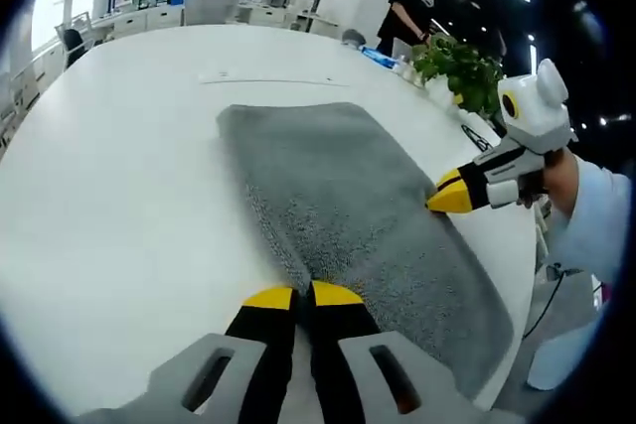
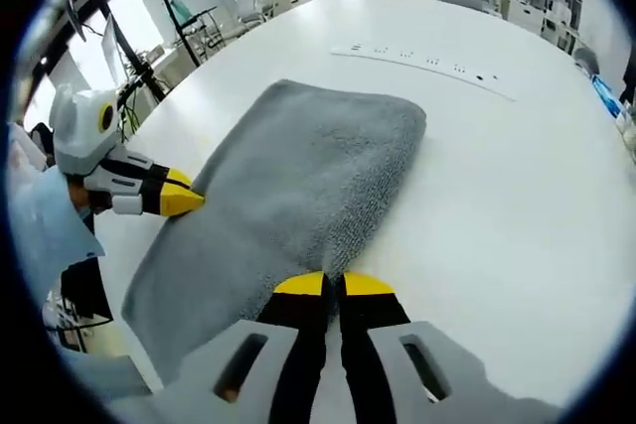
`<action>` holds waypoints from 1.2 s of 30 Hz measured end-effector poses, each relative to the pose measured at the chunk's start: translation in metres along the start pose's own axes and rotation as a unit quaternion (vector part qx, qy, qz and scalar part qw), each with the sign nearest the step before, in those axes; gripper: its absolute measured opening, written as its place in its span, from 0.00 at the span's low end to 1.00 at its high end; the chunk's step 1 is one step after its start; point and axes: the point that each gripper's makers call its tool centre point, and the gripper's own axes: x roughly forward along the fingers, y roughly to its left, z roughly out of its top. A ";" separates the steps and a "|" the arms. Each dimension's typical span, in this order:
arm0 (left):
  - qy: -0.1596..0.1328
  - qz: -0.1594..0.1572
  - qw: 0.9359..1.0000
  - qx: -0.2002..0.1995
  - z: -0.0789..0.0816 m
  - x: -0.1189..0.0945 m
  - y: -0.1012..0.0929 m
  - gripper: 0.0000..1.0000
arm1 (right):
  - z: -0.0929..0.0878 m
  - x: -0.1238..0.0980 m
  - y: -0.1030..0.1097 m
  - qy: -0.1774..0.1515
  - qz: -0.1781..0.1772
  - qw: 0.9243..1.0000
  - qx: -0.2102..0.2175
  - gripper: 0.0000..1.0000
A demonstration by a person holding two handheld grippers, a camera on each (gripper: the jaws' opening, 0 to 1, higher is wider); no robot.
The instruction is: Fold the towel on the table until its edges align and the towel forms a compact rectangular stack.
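Note:
A grey towel (image 1: 338, 186) lies folded in a long strip on the white table (image 1: 119, 176). In the left gripper view my left gripper (image 1: 303, 295) is shut on the towel's near end, where the cloth bunches between the yellow tips. My right gripper (image 1: 449, 198) comes in from the right with its yellow tips pinching the towel's long side edge. In the right gripper view the towel (image 2: 298, 166) runs away from my right gripper (image 2: 334, 285), which is shut on its near edge. The left gripper (image 2: 184, 201) grips the towel's left edge.
A flat power strip (image 1: 268, 78) (image 2: 427, 62) lies on the table beyond the towel. A potted plant (image 1: 462, 67) stands near the table's right edge, with a person in black (image 1: 407, 7) behind it. A light blue sleeve (image 1: 596, 215) holds the right gripper. Office desks and chairs (image 2: 248, 7) stand farther back.

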 end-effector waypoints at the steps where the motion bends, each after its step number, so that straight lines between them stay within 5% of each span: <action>1: 0.001 -0.002 1.000 -0.001 0.001 0.002 -0.004 0.03 | -0.001 -0.002 -0.002 0.000 -0.001 1.000 -0.001 0.01; 5: 0.000 -0.004 1.000 0.002 0.006 0.013 -0.010 0.03 | -0.002 -0.004 -0.015 0.001 -0.005 1.000 -0.002 0.01; 7: -0.002 -0.002 1.000 0.005 0.004 0.005 -0.031 0.03 | -0.003 -0.007 -0.020 0.001 -0.008 1.000 -0.007 0.01; 15: -0.004 0.000 1.000 0.018 0.014 0.023 -0.038 0.03 | -0.010 -0.014 -0.039 0.003 -0.015 1.000 -0.011 0.01; 21: -0.005 -0.001 1.000 0.022 0.013 0.023 -0.062 0.03 | -0.021 -0.020 -0.051 0.006 -0.018 1.000 -0.011 0.01; 36: -0.012 0.020 0.998 0.063 0.015 0.033 -0.059 0.03 | -0.030 -0.019 -0.059 0.003 -0.015 1.000 -0.026 0.02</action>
